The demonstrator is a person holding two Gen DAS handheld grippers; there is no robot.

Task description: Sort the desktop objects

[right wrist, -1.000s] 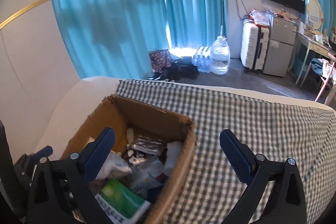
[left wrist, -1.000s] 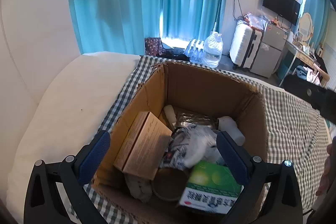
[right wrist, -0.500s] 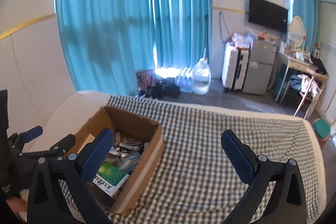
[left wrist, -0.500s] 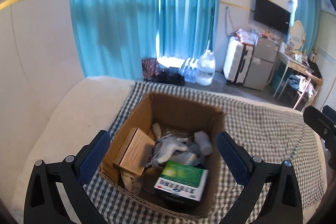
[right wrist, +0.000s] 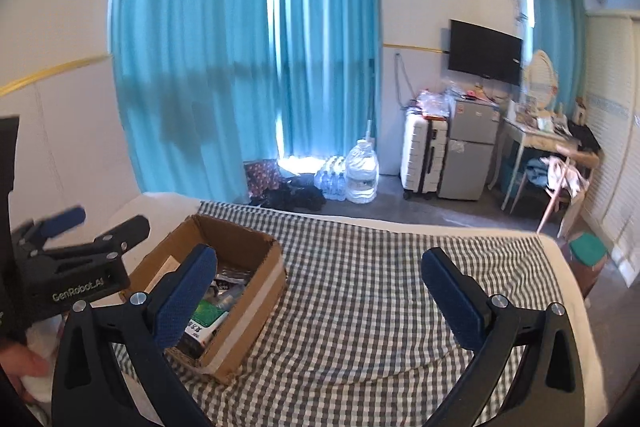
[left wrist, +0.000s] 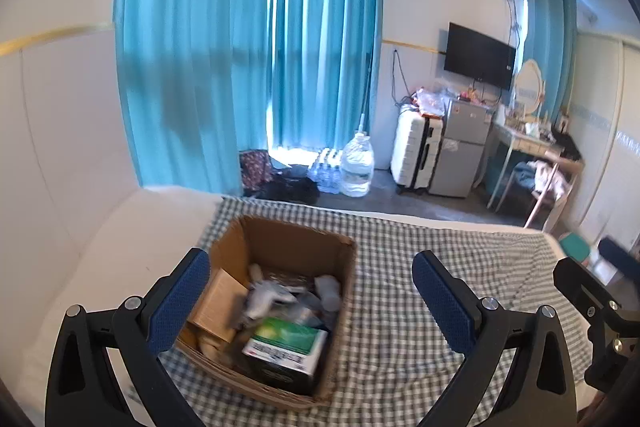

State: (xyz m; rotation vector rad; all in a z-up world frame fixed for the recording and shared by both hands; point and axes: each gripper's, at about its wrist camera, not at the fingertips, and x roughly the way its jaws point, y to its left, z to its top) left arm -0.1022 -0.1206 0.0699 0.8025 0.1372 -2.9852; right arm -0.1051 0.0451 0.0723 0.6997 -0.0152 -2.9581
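Blue-padded fingers of the left gripper (left wrist: 310, 303) stand wide apart and empty above the open brown cardboard box (left wrist: 280, 247) of mixed items, off-centre toward the left finger, while the right gripper (right wrist: 318, 293), likewise wide and empty, frames bare green-checked cloth (right wrist: 360, 291), box (right wrist: 240, 251) behind its left finger.
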